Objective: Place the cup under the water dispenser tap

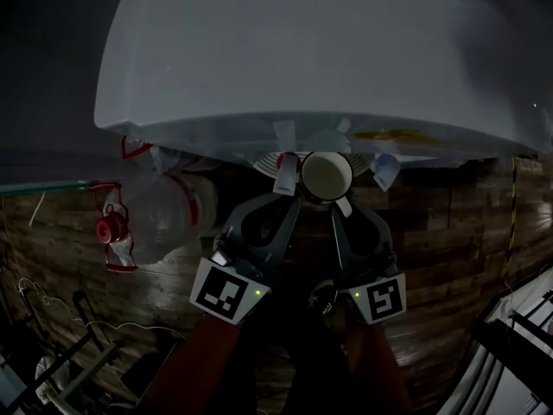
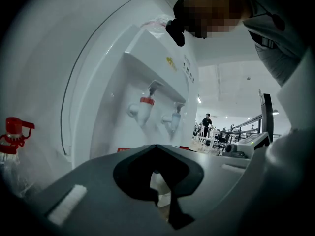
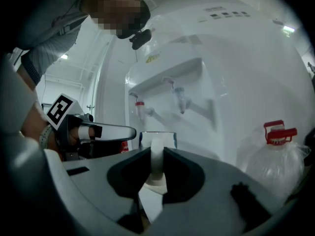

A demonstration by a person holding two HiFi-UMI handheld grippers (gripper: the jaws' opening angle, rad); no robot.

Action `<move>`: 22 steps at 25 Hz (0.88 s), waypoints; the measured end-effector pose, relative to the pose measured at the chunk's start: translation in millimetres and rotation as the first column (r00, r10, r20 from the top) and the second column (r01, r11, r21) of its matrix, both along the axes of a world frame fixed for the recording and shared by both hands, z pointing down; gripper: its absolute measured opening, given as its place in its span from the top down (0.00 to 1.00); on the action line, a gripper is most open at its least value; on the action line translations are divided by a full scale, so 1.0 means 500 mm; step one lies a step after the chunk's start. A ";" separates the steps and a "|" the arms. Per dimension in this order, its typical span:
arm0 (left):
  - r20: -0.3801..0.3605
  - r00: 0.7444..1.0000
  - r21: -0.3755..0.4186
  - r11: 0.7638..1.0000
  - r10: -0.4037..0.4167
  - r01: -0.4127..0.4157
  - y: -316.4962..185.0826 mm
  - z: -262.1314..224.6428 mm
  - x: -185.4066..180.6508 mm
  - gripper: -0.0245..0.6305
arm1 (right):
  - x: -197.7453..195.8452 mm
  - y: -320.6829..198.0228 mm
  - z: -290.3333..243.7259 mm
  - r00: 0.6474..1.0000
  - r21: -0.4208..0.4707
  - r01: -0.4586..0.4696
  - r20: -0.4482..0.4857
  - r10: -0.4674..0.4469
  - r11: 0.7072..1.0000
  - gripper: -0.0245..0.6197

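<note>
A white cup [image 1: 327, 175] hangs in front of the white water dispenser [image 1: 311, 50], seen from above in the head view. My right gripper [image 1: 342, 204] is shut on the cup's handle [image 3: 156, 151]; the cup's rim [image 3: 158, 133] shows just beyond the jaws. My left gripper [image 1: 288, 185] sits close beside the cup on its left, jaws together with nothing between them, and it also shows at the left of the right gripper view [image 3: 129, 131]. Ahead and above are the red tap [image 3: 140, 107] [image 2: 143, 108] and a second tap [image 3: 180, 98] [image 2: 173, 120].
A clear water jug with a red cap [image 1: 112, 228] [image 3: 273, 159] lies on the wooden floor [image 1: 449, 258] beside the dispenser. A person [image 2: 206, 124] stands far off among desks and equipment [image 2: 246, 144]. Dark frames [image 1: 60, 353] stand at the lower left.
</note>
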State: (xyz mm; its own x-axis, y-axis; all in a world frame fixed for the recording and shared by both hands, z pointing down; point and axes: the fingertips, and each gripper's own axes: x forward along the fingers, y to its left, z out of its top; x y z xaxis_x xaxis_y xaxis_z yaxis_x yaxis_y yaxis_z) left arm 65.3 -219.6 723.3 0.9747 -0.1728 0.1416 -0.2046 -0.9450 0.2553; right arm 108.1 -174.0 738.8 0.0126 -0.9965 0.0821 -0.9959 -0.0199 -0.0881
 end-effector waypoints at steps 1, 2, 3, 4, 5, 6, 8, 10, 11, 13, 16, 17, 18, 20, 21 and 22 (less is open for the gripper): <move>-0.001 1.000 0.004 1.000 0.001 -0.001 -0.005 0.009 0.005 0.95 | 0.004 -0.006 0.009 1.000 0.008 0.002 -0.003 -0.002 1.000 0.86; 0.000 1.000 0.010 1.000 0.003 -0.003 -0.009 0.016 0.010 0.95 | 0.010 -0.010 0.018 1.000 0.015 0.002 -0.006 -0.002 1.000 0.86; -0.001 1.000 0.016 1.000 0.005 -0.005 -0.012 0.021 0.015 0.95 | 0.016 -0.013 0.024 1.000 0.020 -0.001 -0.007 0.001 1.000 0.86; -0.004 1.000 0.021 1.000 0.005 -0.005 -0.015 0.025 0.020 0.95 | 0.022 -0.014 0.030 1.000 0.025 -0.005 -0.008 0.005 1.000 0.86; -0.010 1.000 0.024 1.000 0.004 -0.004 -0.017 0.027 0.025 0.95 | 0.026 -0.014 0.034 1.000 0.031 -0.008 -0.011 0.009 0.999 0.86; -0.016 1.000 0.026 1.000 0.003 -0.003 -0.018 0.028 0.028 0.95 | 0.028 -0.013 0.037 1.000 0.036 -0.011 -0.016 0.011 0.999 0.86; -0.022 1.000 0.026 1.000 0.007 -0.007 -0.015 0.034 0.033 0.95 | 0.031 -0.011 0.043 0.999 0.046 -0.012 -0.036 0.013 0.999 0.86; -0.021 1.000 0.024 1.000 0.015 -0.015 -0.010 0.041 0.038 0.95 | 0.033 -0.009 0.053 0.998 0.050 -0.013 -0.058 0.016 0.999 0.86; -0.021 1.000 0.023 1.000 0.016 -0.016 -0.007 0.044 0.040 0.95 | 0.033 -0.009 0.060 0.998 0.051 -0.015 -0.065 0.018 0.999 0.86; -0.025 1.000 0.024 1.000 0.013 -0.013 -0.004 0.048 0.043 0.95 | 0.034 -0.006 0.072 0.998 0.046 -0.024 -0.065 0.027 0.999 0.86; -0.029 1.000 0.028 1.000 0.011 -0.010 -0.003 0.052 0.043 0.95 | 0.037 -0.003 0.081 0.997 0.047 -0.040 -0.060 0.043 0.998 0.86; -0.028 1.000 0.028 1.000 0.013 -0.012 -0.003 0.054 0.042 0.95 | 0.037 -0.003 0.081 0.997 0.048 -0.042 -0.066 0.045 0.998 0.86; -0.026 1.000 0.029 0.999 0.015 -0.014 -0.002 0.055 0.041 0.95 | 0.036 -0.002 0.082 0.997 0.050 -0.043 -0.069 0.047 0.998 0.86; -0.025 1.000 0.028 0.999 0.015 -0.014 -0.001 0.059 0.038 0.95 | 0.037 0.000 0.086 0.996 0.057 -0.052 -0.063 0.056 0.997 0.86; -0.025 1.000 0.027 1.000 0.014 -0.013 -0.001 0.061 0.038 0.95 | 0.038 0.000 0.086 0.996 0.063 -0.057 -0.060 0.060 0.996 0.86; -0.025 1.000 0.024 1.000 0.012 -0.012 -0.001 0.063 0.038 0.95 | 0.039 -0.001 0.085 0.996 0.068 -0.059 -0.060 0.064 0.996 0.86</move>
State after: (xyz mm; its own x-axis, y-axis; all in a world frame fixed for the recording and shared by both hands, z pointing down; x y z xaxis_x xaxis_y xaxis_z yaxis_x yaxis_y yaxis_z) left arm 84.1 -220.1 754.9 0.9800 -0.1642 0.1125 -0.1869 -0.9533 0.2373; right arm 127.4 -174.7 781.3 0.0771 -0.9969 0.0136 -0.9966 -0.0775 -0.0297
